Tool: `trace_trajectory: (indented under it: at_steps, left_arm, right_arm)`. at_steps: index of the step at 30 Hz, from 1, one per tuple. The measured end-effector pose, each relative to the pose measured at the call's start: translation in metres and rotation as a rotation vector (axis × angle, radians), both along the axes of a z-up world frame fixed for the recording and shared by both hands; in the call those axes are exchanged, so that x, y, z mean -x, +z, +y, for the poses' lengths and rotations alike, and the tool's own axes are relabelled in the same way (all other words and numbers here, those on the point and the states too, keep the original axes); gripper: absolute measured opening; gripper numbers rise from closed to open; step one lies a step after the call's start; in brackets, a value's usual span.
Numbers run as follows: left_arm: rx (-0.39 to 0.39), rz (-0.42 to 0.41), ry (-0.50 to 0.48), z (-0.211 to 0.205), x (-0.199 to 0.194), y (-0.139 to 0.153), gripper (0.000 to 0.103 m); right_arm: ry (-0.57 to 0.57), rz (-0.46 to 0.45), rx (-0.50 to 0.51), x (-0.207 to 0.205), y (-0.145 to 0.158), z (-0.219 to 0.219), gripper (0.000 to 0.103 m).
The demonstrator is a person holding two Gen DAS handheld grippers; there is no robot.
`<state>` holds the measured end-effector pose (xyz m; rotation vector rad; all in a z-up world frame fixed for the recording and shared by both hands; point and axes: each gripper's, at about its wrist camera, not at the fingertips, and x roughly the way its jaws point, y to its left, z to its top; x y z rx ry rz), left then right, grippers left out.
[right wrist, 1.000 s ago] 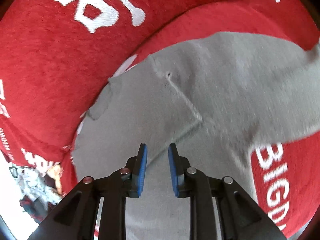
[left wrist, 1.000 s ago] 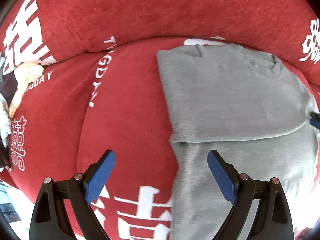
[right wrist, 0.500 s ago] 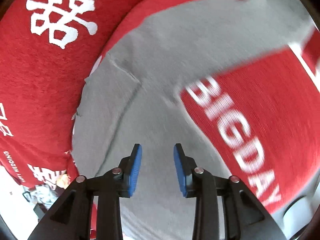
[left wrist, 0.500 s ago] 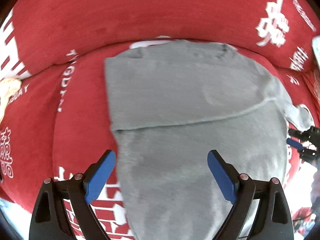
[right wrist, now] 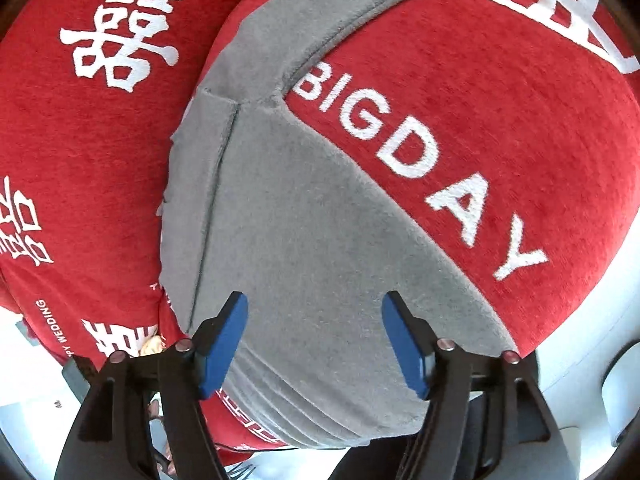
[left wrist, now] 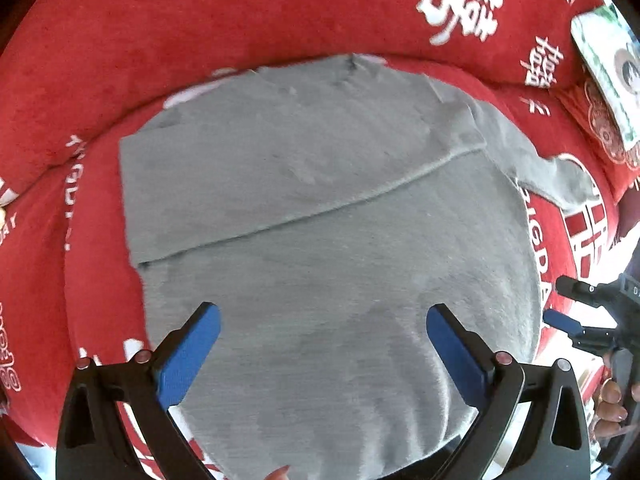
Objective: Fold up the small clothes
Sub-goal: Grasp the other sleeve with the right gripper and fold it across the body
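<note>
A small grey garment (left wrist: 320, 208) lies flat on a red sofa seat, its top part folded down across the body, one sleeve (left wrist: 560, 176) trailing out to the right. My left gripper (left wrist: 322, 340) hovers open and empty over its lower half. The right wrist view shows the garment (right wrist: 304, 240) from its right side, with the sleeve (right wrist: 360, 12) running up and away. My right gripper (right wrist: 314, 340) is open and empty above the garment's near hem. It also shows in the left wrist view (left wrist: 576, 320) past the garment's right edge.
The sofa has a red cover (right wrist: 480, 120) with white lettering and a red backrest (left wrist: 240, 20). A printed cushion (left wrist: 608, 60) sits at the far right. The seat's front edge drops off to a pale floor (right wrist: 592, 360).
My right gripper has opened from nearly shut and pulled back to the garment's right hem. My left gripper has moved right, from the garment's left edge to over its middle, staying open.
</note>
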<state>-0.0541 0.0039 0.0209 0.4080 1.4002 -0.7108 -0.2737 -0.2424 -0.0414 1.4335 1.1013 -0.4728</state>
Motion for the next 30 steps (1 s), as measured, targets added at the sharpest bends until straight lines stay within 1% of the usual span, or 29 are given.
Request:
trace_trajectory:
  at_steps: [2,7,10,12,16,19,21,25,28,29,30]
  left_arm:
    - [-0.036,0.027,0.009,-0.011,0.001,-0.006,0.103]
    - [-0.083,0.031,0.078,-0.035,0.000,-0.014,0.103]
    - [-0.079,0.050,0.074,-0.061,0.002,-0.021,0.103]
    - [-0.080,0.040,0.088,-0.077,0.003,-0.023,0.103]
    - [-0.061,0.071,0.114,-0.112,0.006,-0.028,0.103]
    - [-0.058,0.063,0.104,-0.138,0.007,-0.031,0.103]
    - [-0.055,0.055,0.092,-0.156,0.009,-0.032,0.103]
    - [-0.055,0.045,0.070,-0.186,0.012,-0.035,0.103]
    - [-0.055,0.040,0.055,-0.203,0.014,-0.036,0.103]
    - [-0.056,0.042,0.049,-0.209,0.015,-0.037,0.103]
    - [-0.057,0.042,0.046,-0.214,0.015,-0.037,0.103]
  right_arm:
    - [0.002,-0.010,-0.016,0.002,-0.004,-0.008,0.073]
    - [0.040,-0.012,-0.021,-0.003,-0.013,-0.042,0.073]
    - [0.070,-0.055,-0.002,-0.021,-0.011,-0.069,0.073]
    - [0.082,-0.077,0.033,-0.033,-0.008,-0.088,0.073]
    - [0.055,-0.064,0.038,-0.032,-0.019,-0.128,0.073]
    - [-0.020,-0.023,0.053,-0.008,-0.029,-0.165,0.073]
    - [-0.110,0.005,0.069,0.020,-0.034,-0.192,0.073]
    - [-0.274,0.049,0.071,0.067,-0.048,-0.230,0.073]
    - [-0.377,0.033,0.044,0.090,-0.060,-0.247,0.073]
    - [-0.406,0.016,0.034,0.093,-0.065,-0.251,0.073]
    - [-0.444,-0.021,0.014,0.096,-0.070,-0.256,0.073]
